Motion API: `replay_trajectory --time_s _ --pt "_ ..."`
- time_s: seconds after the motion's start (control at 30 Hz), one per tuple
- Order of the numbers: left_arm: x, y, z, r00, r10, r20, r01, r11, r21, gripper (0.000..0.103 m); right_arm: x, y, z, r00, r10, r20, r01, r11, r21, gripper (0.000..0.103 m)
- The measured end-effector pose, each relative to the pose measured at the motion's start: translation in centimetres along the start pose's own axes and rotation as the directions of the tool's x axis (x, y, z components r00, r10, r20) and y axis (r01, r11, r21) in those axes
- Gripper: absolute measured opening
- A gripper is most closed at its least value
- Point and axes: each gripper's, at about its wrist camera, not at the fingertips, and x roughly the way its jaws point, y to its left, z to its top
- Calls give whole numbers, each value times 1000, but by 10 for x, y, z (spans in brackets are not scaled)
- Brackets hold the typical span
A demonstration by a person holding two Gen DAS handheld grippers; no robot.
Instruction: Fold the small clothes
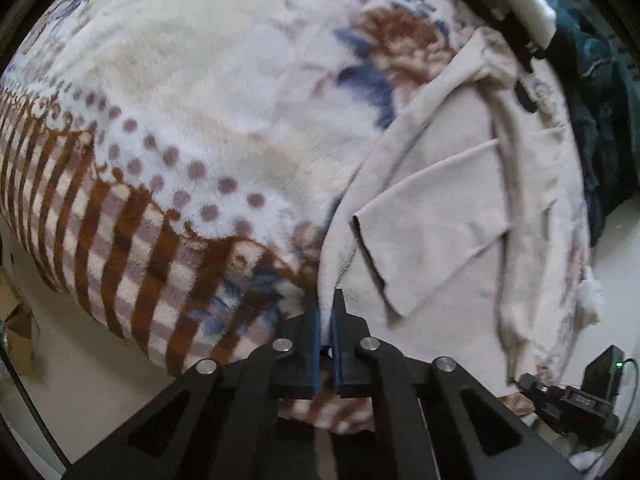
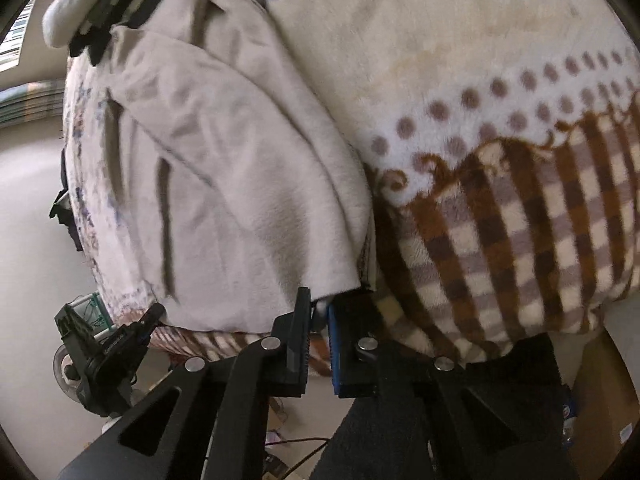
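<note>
A small beige garment [image 1: 448,208] lies partly folded on a patterned fleece blanket [image 1: 192,120]. My left gripper [image 1: 325,308] is shut on the garment's near edge, with cloth pinched between the blue pads. In the right wrist view the same garment [image 2: 224,184] lies at the left, and my right gripper [image 2: 319,304] is shut on its lower corner. The other gripper shows at the top right of the left wrist view [image 1: 504,4] and at the top left of the right wrist view [image 2: 108,20].
The blanket [image 2: 500,168] has brown checks, dots and blue-brown flowers and covers a rounded surface. A dark teal cloth [image 1: 600,120] lies at the far right. A black device [image 1: 576,392] with a green light and a black stand [image 2: 100,356] sit on the pale floor below.
</note>
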Motion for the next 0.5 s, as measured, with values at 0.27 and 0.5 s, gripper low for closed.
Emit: replay_trajectory --time_s 0.27,0.5 --pt "-36 -43 84 981 -154 114 163 984 -73 3 -64 35 32 990 69 122 -66 997 -32 3" --pt "11 -85 174 981 -184 54 183 983 28 5 -74 45 140 970 74 230 -77 997 3 3"
